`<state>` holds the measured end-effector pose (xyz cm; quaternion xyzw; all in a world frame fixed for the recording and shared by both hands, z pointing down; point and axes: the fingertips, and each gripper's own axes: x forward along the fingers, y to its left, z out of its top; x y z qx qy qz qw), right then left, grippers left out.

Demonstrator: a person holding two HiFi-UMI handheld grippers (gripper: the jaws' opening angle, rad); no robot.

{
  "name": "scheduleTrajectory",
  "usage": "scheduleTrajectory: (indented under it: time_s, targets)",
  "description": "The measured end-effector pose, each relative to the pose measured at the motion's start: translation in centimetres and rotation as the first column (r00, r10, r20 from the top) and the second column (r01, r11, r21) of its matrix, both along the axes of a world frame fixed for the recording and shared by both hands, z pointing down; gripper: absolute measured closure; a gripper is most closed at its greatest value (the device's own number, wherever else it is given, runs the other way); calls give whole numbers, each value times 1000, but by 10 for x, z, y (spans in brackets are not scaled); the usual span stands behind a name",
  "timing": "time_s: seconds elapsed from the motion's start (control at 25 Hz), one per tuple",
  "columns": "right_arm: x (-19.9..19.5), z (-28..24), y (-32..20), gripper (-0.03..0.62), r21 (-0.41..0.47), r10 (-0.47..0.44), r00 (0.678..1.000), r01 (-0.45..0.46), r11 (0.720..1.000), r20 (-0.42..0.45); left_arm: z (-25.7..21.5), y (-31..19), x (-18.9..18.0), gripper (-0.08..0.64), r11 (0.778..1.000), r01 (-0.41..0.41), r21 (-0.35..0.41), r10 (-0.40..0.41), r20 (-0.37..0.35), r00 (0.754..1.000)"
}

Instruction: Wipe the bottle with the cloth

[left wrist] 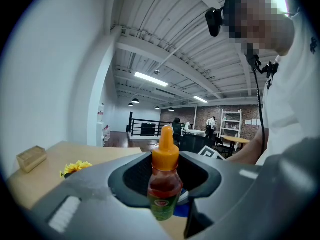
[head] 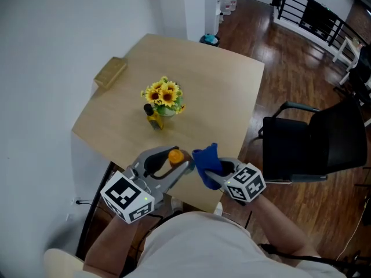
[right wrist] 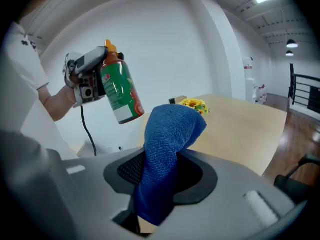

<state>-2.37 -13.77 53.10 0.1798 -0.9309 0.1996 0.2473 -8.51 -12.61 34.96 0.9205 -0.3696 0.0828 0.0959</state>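
Left gripper (head: 174, 162) pinches the orange-capped bottle (left wrist: 163, 184) over the table's (head: 203, 80) near edge; right gripper (head: 214, 175) clamps the blue cloth (right wrist: 167, 149) just beside it.

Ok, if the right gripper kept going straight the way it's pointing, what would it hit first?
Probably the table, just short of the flowers. The bottle sits up and left of that line, so the cloth would likely pass it, though depth is unclear.
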Motion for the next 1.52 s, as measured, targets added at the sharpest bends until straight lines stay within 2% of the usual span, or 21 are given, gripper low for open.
scheduleTrajectory:
  time_s: [0.2,0.52,0.64,0.8,1.08,1.52]
  targets:
    - [-28,-7,21,434,-73,-59,996,64,995,74,3,-11,-5,399,1000,-1,3,1,6,1000]
    - [-21,-6,66,434,-117,-99,993,106,987,65,24,-34,-19,399,1000,-2,-5,2,18,1000]
    - [-1,-10,72,434,-109,-43,998,48,993,51,41,-48,-20,399,1000,-4,-21,4,29,1000]
    - [33,-14,68,434,-109,91,995,-86,990,41,74,-77,-24,399,999,15,-34,-14,44,999]
    - [76,-24,67,434,-125,292,957,-289,949,4,137,-140,-27,399,997,69,-31,-67,75,995]
    - [89,-33,74,434,-144,430,902,-431,891,-38,221,-227,-47,399,982,175,-74,-164,127,978]
